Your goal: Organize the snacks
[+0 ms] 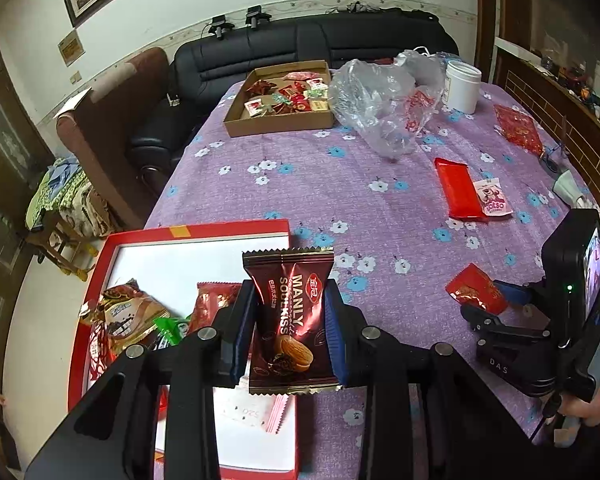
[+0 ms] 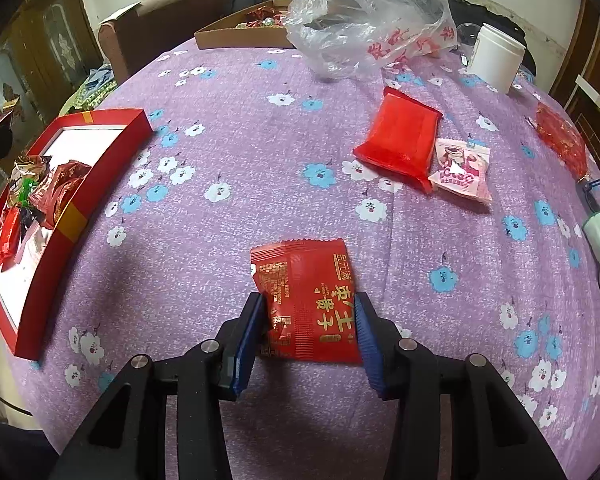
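My left gripper [image 1: 290, 320] is squeezing a shiny brown cookie packet [image 1: 290, 320] with zigzag ends, up over the red box [image 1: 204, 230]. My right gripper [image 2: 306, 320] is pinching a flat, crinkly red snack packet [image 2: 306, 300] lying on the bench's purple flowery cloth [image 2: 240, 140].

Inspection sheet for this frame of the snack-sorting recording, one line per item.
Surface: purple floral tablecloth.
Job's things: red box with several snacks; cardboard tray of sweets; flat red packet and pink packet loose.
Clutter: plastic bag, white jar.
Grippers: left gripper shut on brown biscuit packet; right gripper shut on red snack packet.
Cables: nothing seen on the table.
Surroundings: black sofa, brown armchair.
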Action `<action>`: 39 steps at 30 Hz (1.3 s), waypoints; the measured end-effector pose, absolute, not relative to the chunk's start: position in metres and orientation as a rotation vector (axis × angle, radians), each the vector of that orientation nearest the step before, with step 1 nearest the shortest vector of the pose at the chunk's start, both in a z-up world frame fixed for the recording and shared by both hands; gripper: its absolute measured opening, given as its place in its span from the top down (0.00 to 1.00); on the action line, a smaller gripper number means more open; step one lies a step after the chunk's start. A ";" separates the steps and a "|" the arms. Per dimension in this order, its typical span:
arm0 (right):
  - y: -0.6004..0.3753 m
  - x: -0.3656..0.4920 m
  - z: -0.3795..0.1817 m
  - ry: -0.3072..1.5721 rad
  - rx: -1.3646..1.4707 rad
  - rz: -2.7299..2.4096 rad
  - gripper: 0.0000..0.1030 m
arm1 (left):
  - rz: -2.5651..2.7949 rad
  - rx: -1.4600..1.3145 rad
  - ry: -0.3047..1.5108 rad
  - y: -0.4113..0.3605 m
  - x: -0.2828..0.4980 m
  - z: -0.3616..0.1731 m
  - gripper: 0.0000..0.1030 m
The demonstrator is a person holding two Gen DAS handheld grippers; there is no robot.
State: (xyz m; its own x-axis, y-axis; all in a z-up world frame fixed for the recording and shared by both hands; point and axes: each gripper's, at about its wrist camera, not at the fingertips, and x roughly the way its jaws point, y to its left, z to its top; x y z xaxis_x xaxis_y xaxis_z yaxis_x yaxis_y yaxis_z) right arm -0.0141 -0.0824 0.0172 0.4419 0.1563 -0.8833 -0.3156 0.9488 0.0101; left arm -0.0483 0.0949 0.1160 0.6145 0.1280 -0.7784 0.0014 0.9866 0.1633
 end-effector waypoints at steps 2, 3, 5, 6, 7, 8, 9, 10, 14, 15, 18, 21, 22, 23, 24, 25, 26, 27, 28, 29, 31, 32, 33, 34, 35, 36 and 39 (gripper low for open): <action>-0.080 -0.014 0.018 1.080 -0.164 0.300 0.56 | 0.078 0.144 0.910 0.099 -0.050 0.115 0.71; -0.078 -0.014 0.018 1.084 -0.161 0.305 0.56 | 0.082 0.138 0.912 0.101 -0.050 0.115 0.71; -0.075 -0.014 0.019 1.090 -0.157 0.318 0.57 | 0.092 0.133 0.920 0.105 -0.051 0.112 0.71; -0.072 -0.014 0.019 1.092 -0.156 0.328 0.57 | 0.097 0.130 0.923 0.108 -0.052 0.111 0.71; -0.070 -0.013 0.019 1.092 -0.156 0.333 0.57 | 0.102 0.124 0.926 0.110 -0.053 0.110 0.71; -0.066 -0.013 0.020 1.090 -0.159 0.341 0.57 | 0.106 0.120 0.930 0.113 -0.054 0.109 0.71; -0.064 -0.013 0.021 1.087 -0.160 0.347 0.57 | 0.115 0.115 0.935 0.117 -0.055 0.107 0.71; -0.060 -0.013 0.023 1.082 -0.161 0.355 0.57 | 0.121 0.113 0.938 0.119 -0.056 0.106 0.71; -0.047 -0.012 0.030 1.057 -0.159 0.379 0.57 | 0.146 0.087 0.943 0.133 -0.060 0.104 0.71; -0.043 -0.012 0.032 1.052 -0.161 0.387 0.57 | 0.153 0.083 0.943 0.135 -0.061 0.104 0.71; -0.030 -0.011 0.036 1.038 -0.170 0.413 0.57 | 0.172 0.066 0.944 0.145 -0.064 0.103 0.71; -0.017 -0.011 0.042 1.021 -0.183 0.442 0.57 | 0.187 0.056 0.950 0.153 -0.065 0.101 0.71; -0.012 -0.011 0.045 1.012 -0.187 0.454 0.57 | 0.193 0.050 0.951 0.156 -0.065 0.101 0.71; -0.006 -0.010 0.047 1.005 -0.190 0.465 0.57 | 0.197 0.044 0.952 0.159 -0.066 0.100 0.71; -0.001 -0.010 0.050 0.998 -0.194 0.476 0.57 | 0.202 0.038 0.953 0.161 -0.066 0.100 0.71; 0.004 -0.010 0.052 0.990 -0.201 0.487 0.57 | 0.208 0.034 0.954 0.164 -0.066 0.100 0.71; 0.009 -0.010 0.055 0.980 -0.209 0.498 0.57 | 0.211 0.033 0.955 0.166 -0.066 0.100 0.71; 0.013 -0.010 0.057 0.973 -0.217 0.508 0.57 | 0.214 0.030 0.955 0.168 -0.066 0.099 0.71; 0.017 -0.009 0.058 0.967 -0.222 0.518 0.57 | 0.214 0.026 0.956 0.169 -0.066 0.099 0.71; 0.021 -0.009 0.060 0.961 -0.226 0.527 0.57 | 0.216 0.024 0.958 0.170 -0.066 0.098 0.71; 0.030 -0.008 0.063 0.954 -0.232 0.545 0.57 | 0.220 0.023 0.960 0.172 -0.065 0.098 0.71; 0.032 -0.008 0.064 0.951 -0.234 0.550 0.57 | 0.221 0.023 0.960 0.173 -0.064 0.098 0.71; 0.035 -0.008 0.065 0.949 -0.238 0.556 0.57 | 0.221 0.022 0.960 0.174 -0.064 0.098 0.71; 0.038 -0.007 0.065 0.949 -0.242 0.561 0.57 | 0.221 0.021 0.962 0.174 -0.063 0.098 0.71; 0.041 -0.006 0.065 0.948 -0.243 0.566 0.57 | 0.221 0.022 0.963 0.175 -0.063 0.097 0.71; 0.043 -0.006 0.066 0.946 -0.245 0.570 0.57 | 0.222 0.022 0.964 0.175 -0.063 0.097 0.71; 0.052 -0.005 0.068 0.943 -0.253 0.590 0.57 | 0.222 0.019 0.965 0.176 -0.061 0.097 0.71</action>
